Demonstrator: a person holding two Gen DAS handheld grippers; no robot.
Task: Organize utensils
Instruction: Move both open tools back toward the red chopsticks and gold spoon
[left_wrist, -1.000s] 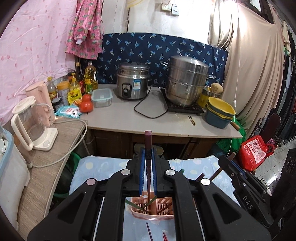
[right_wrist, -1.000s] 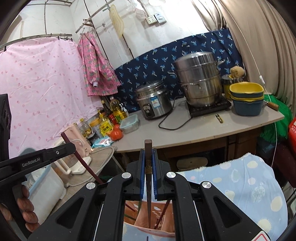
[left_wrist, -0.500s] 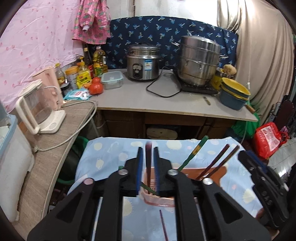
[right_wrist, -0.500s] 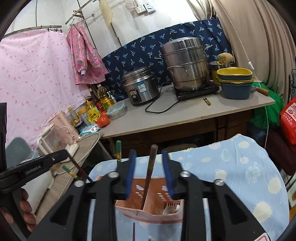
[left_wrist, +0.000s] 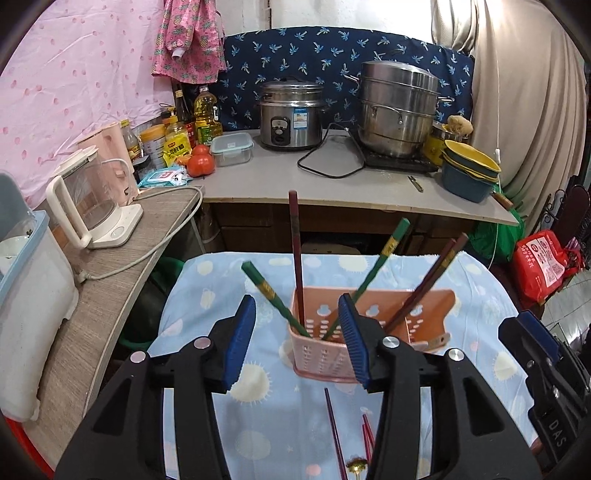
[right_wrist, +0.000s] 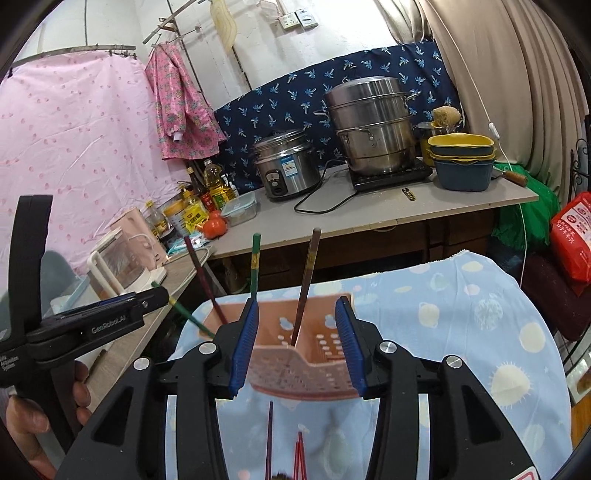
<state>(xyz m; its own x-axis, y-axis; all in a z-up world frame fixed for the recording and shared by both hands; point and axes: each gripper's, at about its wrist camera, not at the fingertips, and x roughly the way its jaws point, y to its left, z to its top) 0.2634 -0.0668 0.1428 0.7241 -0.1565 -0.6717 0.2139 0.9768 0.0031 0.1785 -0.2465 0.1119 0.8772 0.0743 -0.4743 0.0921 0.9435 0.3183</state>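
A pink slotted utensil basket (left_wrist: 321, 354) (right_wrist: 306, 363) stands on the blue patterned cloth (left_wrist: 207, 306). My left gripper (left_wrist: 297, 334) is opening, and a dark red chopstick (left_wrist: 295, 251) stands free in the basket between its parted pads, untouched. My right gripper (right_wrist: 297, 341) is also opening, and a brown chopstick (right_wrist: 306, 280) leans in the basket between its pads, untouched. Two green chopsticks (left_wrist: 376, 266) and a brown pair (left_wrist: 432, 273) lean in the basket too. Loose chopsticks (left_wrist: 334, 424) (right_wrist: 269, 435) lie on the cloth in front of it.
Behind the cloth is a counter (left_wrist: 280, 181) with a rice cooker (left_wrist: 290, 114), a steamer pot (left_wrist: 397, 110) and stacked bowls (left_wrist: 467, 170). A kettle (left_wrist: 85, 199) sits on the left shelf. A person's hand (right_wrist: 22, 424) holds the left gripper's handle.
Both grippers came down toward the basket and their jaws parted. Each let go of its chopstick, which now stands in the basket.
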